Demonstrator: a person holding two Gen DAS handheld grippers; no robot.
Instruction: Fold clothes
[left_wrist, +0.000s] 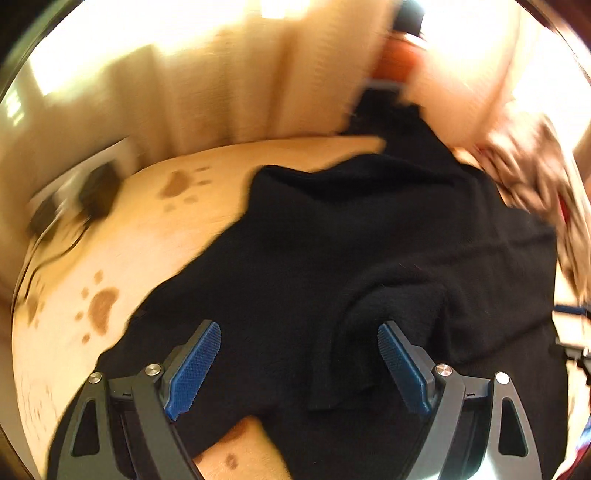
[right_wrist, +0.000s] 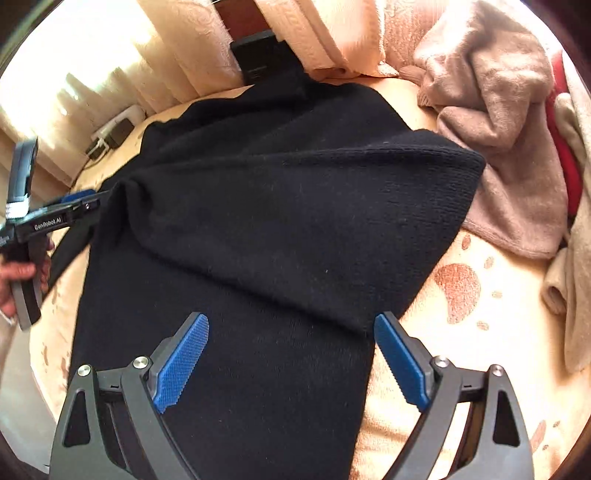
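Black sweater (right_wrist: 280, 206), cream paw-print blanket (right_wrist: 461, 295), beige garment (right_wrist: 498, 122)

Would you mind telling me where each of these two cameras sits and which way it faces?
Left wrist: on the left gripper, looking steeply down at the black sweater on the paw-print blanket; open blue-padded fingers show.
Right wrist: on the right gripper, looking down the sweater, beige clothes beyond; open fingers and a hand holding the left gripper show.
Shared: sweater and blanket.

- Left claw (left_wrist: 299, 363): dark grey angular finger arms with triangular cut-outs, silver round screws, blue cross-hatched pads (left_wrist: 195, 369).
- Right claw (right_wrist: 291, 360): same grey arms, silver screws, blue textured pads (right_wrist: 183, 363).
- White "GenRobot.AI" lettering on the left claw's black body.
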